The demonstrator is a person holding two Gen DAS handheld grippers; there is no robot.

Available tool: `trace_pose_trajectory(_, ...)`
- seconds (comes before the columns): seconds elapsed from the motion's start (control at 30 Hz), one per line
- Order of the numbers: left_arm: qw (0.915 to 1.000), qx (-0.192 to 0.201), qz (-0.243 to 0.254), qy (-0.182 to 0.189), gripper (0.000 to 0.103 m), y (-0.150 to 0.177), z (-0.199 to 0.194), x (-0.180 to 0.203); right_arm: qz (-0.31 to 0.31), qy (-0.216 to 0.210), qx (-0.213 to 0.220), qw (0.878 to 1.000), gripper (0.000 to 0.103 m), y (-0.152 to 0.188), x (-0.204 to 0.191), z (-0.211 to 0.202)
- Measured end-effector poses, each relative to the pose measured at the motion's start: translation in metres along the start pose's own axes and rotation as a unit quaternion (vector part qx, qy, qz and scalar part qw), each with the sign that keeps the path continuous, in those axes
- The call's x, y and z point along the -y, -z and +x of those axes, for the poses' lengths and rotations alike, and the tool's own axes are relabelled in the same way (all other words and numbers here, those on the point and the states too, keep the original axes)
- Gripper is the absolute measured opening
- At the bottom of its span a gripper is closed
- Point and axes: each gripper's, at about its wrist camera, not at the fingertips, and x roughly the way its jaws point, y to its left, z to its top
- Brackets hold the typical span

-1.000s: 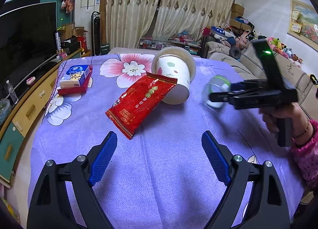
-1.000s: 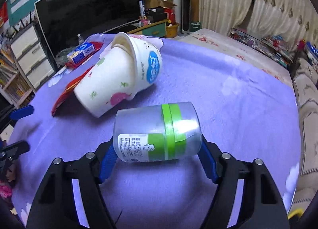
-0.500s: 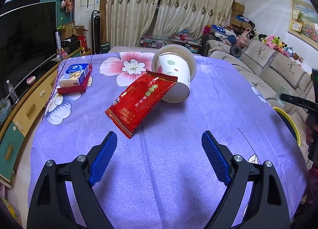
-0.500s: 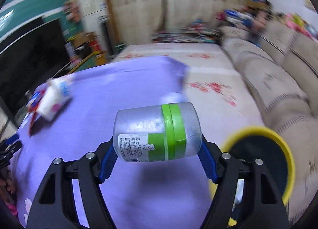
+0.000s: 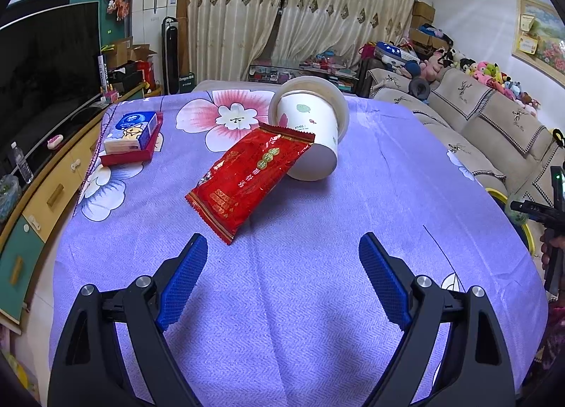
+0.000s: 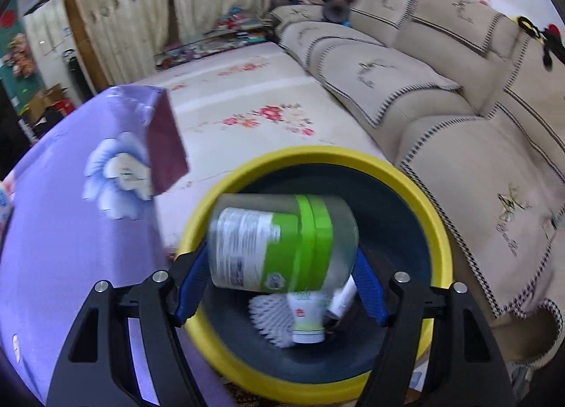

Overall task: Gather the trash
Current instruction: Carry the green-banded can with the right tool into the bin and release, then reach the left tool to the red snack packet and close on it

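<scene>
Right gripper (image 6: 279, 287) jaws clamped on a clear plastic bottle with a green label (image 6: 282, 244), held sideways, lower centre of the right wrist view. Bottle hangs directly over the mouth of the yellow-rimmed bin (image 6: 416, 188), which stands on the floor beside the tabletop (image 6: 53, 230) with its purple cloth, sofa (image 6: 441, 89) to the right of the frame. Frame is motion-blurred. Inside the bin: already some trash, a small green-and-white container (image 6: 305, 318) and a white ridged piece (image 6: 265, 318); exact items hard to tell.

Left gripper (image 5: 282, 276) jaws wide apart, nothing between them, hovering over bare cloth at bottom centre of the left wrist view. On the tabletop, centre frame: red snack wrapper (image 5: 247, 184) leaning on a tipped white paper cup (image 5: 310, 131), the two touching. Upper left: blue tissue pack (image 5: 132, 131) on a red tray (image 5: 130, 158); probably not trash.

Progress judgement: partway. Some pieces binned, bottle positioned for release but not yet dropped. Left to do: let go of the bottle, then collect wrapper and cup. The left gripper is nearest the wrapper.
</scene>
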Motion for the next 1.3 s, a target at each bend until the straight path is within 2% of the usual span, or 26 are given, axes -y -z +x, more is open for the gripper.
trace_pose_trajectory(0.07,1.0000,0.000,0.000,0.000,0.086,0.000,0.000,0.000,0.010,0.007,-0.003,1.000,0.080,-0.001,0.005,0.005)
trace_pose_trajectory(0.1,1.0000,0.000,-0.001,0.000,0.086,0.000,0.000,0.000,0.013,0.009,-0.001,1.000,0.081,-0.002,0.007,0.006)
trace_pose_trajectory(0.33,1.0000,0.002,0.002,0.001,0.086,0.000,-0.001,0.001,0.013,-0.014,0.013,1.000,0.081,0.004,0.000,-0.005)
trace_pose_trajectory(0.43,0.9999,-0.005,0.003,-0.012,0.086,-0.002,0.000,0.002,0.017,-0.032,0.021,0.999,0.081,0.003,-0.002,-0.015)
trace_pose_trajectory(0.53,0.9991,-0.022,0.027,-0.025,0.086,-0.010,-0.001,0.006,0.016,-0.041,0.028,0.999,0.081,0.003,-0.004,-0.023)
trace_pose_trajectory(0.6,0.9974,-0.022,0.052,-0.045,0.086,-0.018,-0.001,0.008,0.016,-0.048,0.032,0.998,0.081,0.004,-0.007,-0.027)
trace_pose_trajectory(0.73,0.9953,-0.019,0.076,-0.056,0.086,-0.032,0.009,0.006,0.022,-0.066,0.040,0.997,0.081,0.007,-0.011,-0.033)
trace_pose_trajectory(0.9,0.9937,-0.029,0.086,-0.065,0.076,-0.043,0.037,0.005,0.018,-0.075,0.046,0.996,0.081,0.010,-0.022,-0.039)
trace_pose_trajectory(1.13,0.9960,-0.057,0.047,-0.049,0.056,-0.047,0.070,-0.014,0.005,-0.076,0.044,0.996,0.081,0.017,-0.037,-0.037)
trace_pose_trajectory(1.2,0.9970,-0.053,0.037,-0.043,0.052,-0.049,0.071,-0.018,0.006,-0.080,0.041,0.996,0.081,0.018,-0.039,-0.037)
trace_pose_trajectory(1.27,0.9975,-0.054,0.031,-0.034,0.037,-0.049,0.071,-0.020,0.008,-0.076,0.046,0.996,0.081,0.018,-0.040,-0.039)
trace_pose_trajectory(1.3,0.9976,-0.057,0.029,-0.029,0.034,-0.049,0.073,-0.021,0.005,-0.072,0.048,0.996,0.081,0.018,-0.041,-0.039)
